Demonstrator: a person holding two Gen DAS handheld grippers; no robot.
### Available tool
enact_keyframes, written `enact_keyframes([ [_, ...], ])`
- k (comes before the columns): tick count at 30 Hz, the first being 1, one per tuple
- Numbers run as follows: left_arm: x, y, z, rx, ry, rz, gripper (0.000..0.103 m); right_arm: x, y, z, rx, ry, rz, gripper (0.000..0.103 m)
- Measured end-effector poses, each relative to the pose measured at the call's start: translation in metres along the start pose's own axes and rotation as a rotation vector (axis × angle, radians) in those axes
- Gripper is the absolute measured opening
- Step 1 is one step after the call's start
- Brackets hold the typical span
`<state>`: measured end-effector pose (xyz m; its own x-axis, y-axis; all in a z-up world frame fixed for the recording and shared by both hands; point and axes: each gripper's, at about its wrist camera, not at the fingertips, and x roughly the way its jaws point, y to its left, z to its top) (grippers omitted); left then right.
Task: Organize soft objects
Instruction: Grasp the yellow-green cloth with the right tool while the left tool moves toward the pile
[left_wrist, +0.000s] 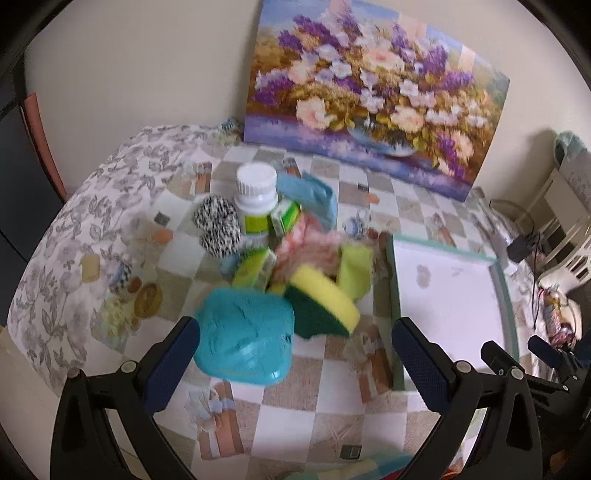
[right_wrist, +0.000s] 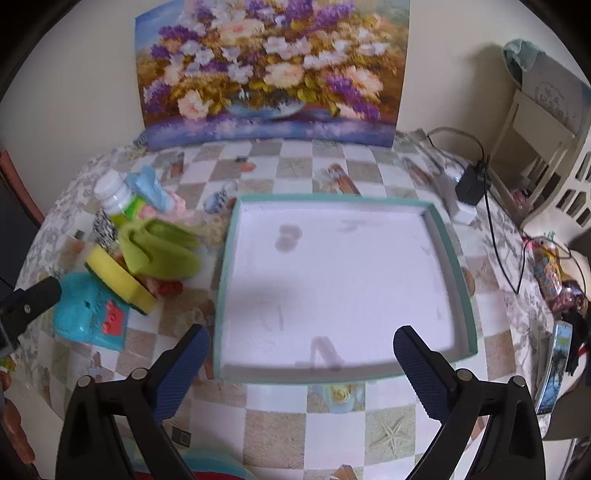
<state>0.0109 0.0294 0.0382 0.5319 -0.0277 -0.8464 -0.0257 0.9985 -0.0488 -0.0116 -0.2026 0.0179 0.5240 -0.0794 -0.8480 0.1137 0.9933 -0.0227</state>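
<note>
A pile of items lies on the checked tablecloth: a yellow-green sponge (left_wrist: 325, 299) (right_wrist: 118, 280), a lime cloth (left_wrist: 354, 273) (right_wrist: 159, 251), a pink cloth (left_wrist: 310, 247), a blue cloth (left_wrist: 314, 195) (right_wrist: 151, 188), a black-and-white scrubber (left_wrist: 218, 225), a teal plastic toy (left_wrist: 243, 336) (right_wrist: 88, 314) and a white-capped bottle (left_wrist: 256, 199) (right_wrist: 114, 195). My left gripper (left_wrist: 295, 365) is open just in front of the teal toy and sponge. My right gripper (right_wrist: 301, 369) is open over the near edge of the empty teal-rimmed white tray (right_wrist: 454, 258) (left_wrist: 502, 288).
A flower painting (left_wrist: 373, 96) (right_wrist: 269, 70) leans on the wall behind the table. Small green boxes (left_wrist: 255, 269) sit in the pile. A black charger with cables (right_wrist: 471, 182) and a white rack (right_wrist: 546, 147) stand at the right; a tin (right_wrist: 554, 365) lies near the right edge.
</note>
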Motion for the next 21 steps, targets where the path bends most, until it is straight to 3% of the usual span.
enact_keyframes([
  [6,0.012,0.014,0.034,-0.057,-0.011,-0.035,0.103,-0.015,0.023,0.031,-0.051,-0.062,0.086,0.094],
  [15,0.052,0.021,0.044,-0.120,0.060,-0.123,0.102,0.014,0.069,0.067,-0.100,-0.013,0.267,0.076],
  [21,0.062,0.039,0.040,-0.179,0.081,-0.127,0.102,0.045,0.090,0.070,-0.168,0.034,0.311,0.066],
])
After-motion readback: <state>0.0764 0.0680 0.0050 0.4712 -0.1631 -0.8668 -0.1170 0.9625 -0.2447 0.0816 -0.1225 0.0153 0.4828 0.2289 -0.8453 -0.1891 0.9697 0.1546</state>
